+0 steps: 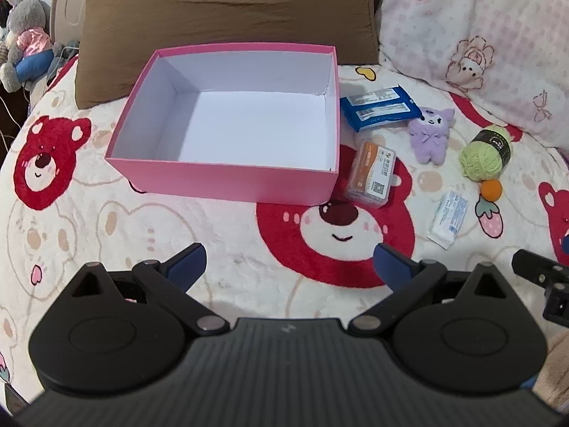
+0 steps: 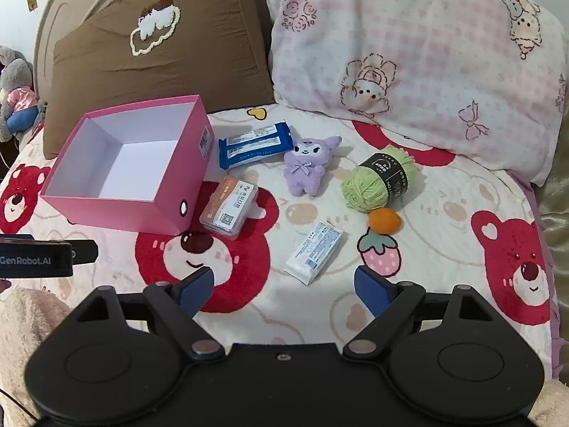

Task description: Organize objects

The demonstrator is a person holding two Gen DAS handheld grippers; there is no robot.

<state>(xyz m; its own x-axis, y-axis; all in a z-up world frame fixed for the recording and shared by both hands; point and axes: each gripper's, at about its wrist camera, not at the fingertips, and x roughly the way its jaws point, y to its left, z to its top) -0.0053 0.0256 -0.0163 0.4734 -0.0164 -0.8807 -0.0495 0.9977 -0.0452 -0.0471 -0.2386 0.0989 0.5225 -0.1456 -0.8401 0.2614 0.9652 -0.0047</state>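
Note:
An empty pink box (image 1: 227, 178) (image 2: 117, 210) with a white inside sits on a bear-print blanket. To its right lie a blue wipes pack (image 1: 380, 106) (image 2: 254, 144), a clear case with an orange card (image 1: 371, 176) (image 2: 229, 208), a purple plush (image 1: 430, 133) (image 2: 309, 165), a green yarn ball (image 1: 485, 153) (image 2: 378, 179), a small orange ball (image 1: 491, 189) (image 2: 384, 221) and a white tissue pack (image 1: 448, 219) (image 2: 314, 251). My left gripper (image 1: 290, 267) hangs open in front of the box. My right gripper (image 2: 284, 286) is open just short of the tissue pack. Neither holds anything.
A brown pillow (image 1: 227, 10) (image 2: 160, 46) stands behind the box and a pink patterned pillow (image 1: 480, 35) (image 2: 419, 57) behind the loose items. A grey plush toy (image 1: 25, 32) (image 2: 14, 89) sits at the far left, off the bed. Bare blanket lies in front of both grippers.

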